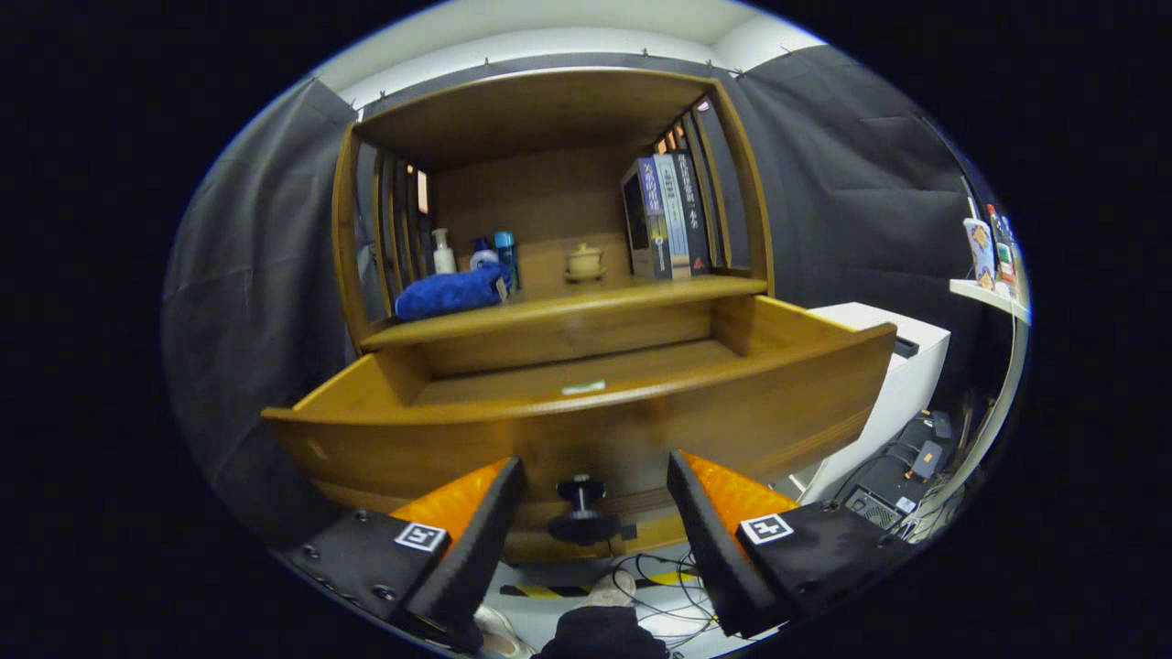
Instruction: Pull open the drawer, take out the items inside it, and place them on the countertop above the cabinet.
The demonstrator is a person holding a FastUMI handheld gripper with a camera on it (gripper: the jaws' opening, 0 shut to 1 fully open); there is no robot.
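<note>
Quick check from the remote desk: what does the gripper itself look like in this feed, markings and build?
The gripper has two wedge-shaped fingers that taper forward, each with a ribbed inner face. Each rides on a dark block body with visible screws, and each block carries a small square black-and-white fiducial tag. The fingers stand apart, open, either side of the drawer's knob.

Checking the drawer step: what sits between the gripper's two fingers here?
In the gripper view, the open gripper has the drawer front's dark knob in the gap between its fingers, touching neither.

Glossy smooth wooden drawer [586, 430], dark metal knob [582, 513], soft blue cloth [450, 291], glossy paper books [667, 218]
</note>
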